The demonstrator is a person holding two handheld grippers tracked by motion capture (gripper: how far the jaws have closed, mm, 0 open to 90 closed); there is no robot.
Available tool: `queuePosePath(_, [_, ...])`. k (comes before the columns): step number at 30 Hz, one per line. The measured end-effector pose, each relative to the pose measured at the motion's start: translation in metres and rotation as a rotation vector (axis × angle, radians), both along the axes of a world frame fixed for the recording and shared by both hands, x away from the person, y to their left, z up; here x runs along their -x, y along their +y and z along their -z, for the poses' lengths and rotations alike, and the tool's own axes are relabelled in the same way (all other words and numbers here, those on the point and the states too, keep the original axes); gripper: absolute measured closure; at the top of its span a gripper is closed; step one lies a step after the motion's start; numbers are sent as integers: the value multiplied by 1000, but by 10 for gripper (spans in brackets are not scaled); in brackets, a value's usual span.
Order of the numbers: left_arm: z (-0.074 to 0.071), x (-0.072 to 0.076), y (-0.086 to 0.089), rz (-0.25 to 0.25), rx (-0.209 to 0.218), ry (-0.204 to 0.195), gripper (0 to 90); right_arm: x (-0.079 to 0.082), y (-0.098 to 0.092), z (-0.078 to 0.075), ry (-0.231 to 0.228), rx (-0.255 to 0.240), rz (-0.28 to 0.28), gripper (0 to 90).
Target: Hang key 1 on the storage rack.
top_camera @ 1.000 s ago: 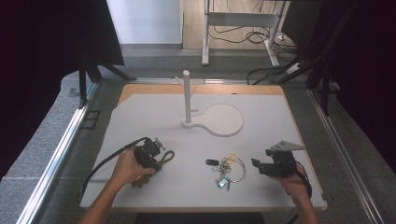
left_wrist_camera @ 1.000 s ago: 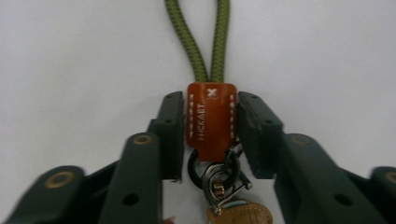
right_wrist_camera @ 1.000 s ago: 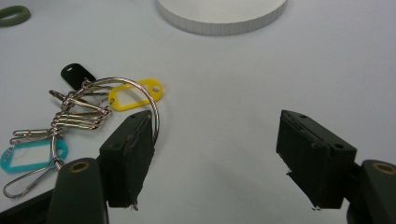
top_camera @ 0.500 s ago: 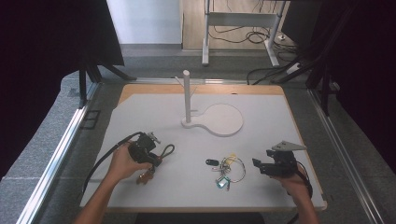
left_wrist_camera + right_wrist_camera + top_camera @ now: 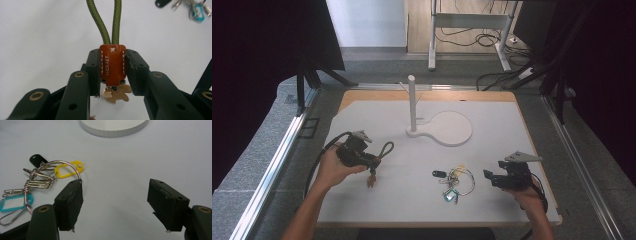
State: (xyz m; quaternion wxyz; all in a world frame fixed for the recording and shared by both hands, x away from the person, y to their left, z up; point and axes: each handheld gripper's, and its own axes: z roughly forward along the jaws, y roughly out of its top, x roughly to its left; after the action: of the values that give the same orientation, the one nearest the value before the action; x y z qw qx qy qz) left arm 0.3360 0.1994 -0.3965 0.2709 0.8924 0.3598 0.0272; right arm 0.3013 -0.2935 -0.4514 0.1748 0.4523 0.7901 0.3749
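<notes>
My left gripper point(image 5: 371, 162) is shut on a keychain: its jaws clamp the orange leather tab point(image 5: 112, 63), from which a green cord loop point(image 5: 107, 20) runs away and a small copper key point(image 5: 116, 92) hangs below. In the high view the green loop point(image 5: 385, 149) sticks out past the left gripper and the key point(image 5: 371, 181) dangles under it. A key ring bundle point(image 5: 457, 182) with yellow, teal and black tags lies at centre front. My right gripper point(image 5: 490, 178) stands open just right of the bundle; in its own view the wire ring point(image 5: 53, 173) lies beside the left jaw.
A white stand with an upright post point(image 5: 412, 102) and a round base plate point(image 5: 452, 127) sits at the back middle of the white board point(image 5: 362, 115). A black cable point(image 5: 319, 155) trails from the left gripper. The base plate's edge point(image 5: 113, 127) lies ahead of the right gripper.
The left hand has moved left and lifted the keychain off the board, so the key now hangs beneath it. The right gripper has stayed put.
</notes>
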Motion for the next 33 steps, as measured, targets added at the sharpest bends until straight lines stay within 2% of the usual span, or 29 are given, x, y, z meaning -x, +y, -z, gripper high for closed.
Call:
queuePosePath(4, [-9, -2, 3, 6, 9, -9, 668, 2, -1, -1, -5, -4, 2, 288])
queuePosePath(13, [-17, -7, 4, 6, 25, -22, 667, 0, 0, 3, 6, 4, -1, 288])
queuePosePath(20, [-30, -10, 2, 9, 40, -45, 667, 1, 0, 1, 0, -2, 0, 290])
queuePosePath(23, [-35, -12, 0, 9, 65, -52, 667, 1, 1, 1, 5, -9, -9, 290])
queuePosePath(33, [-50, -17, 0, 6, 98, -72, 667, 3, -1, 0, 3, -15, -5, 291])
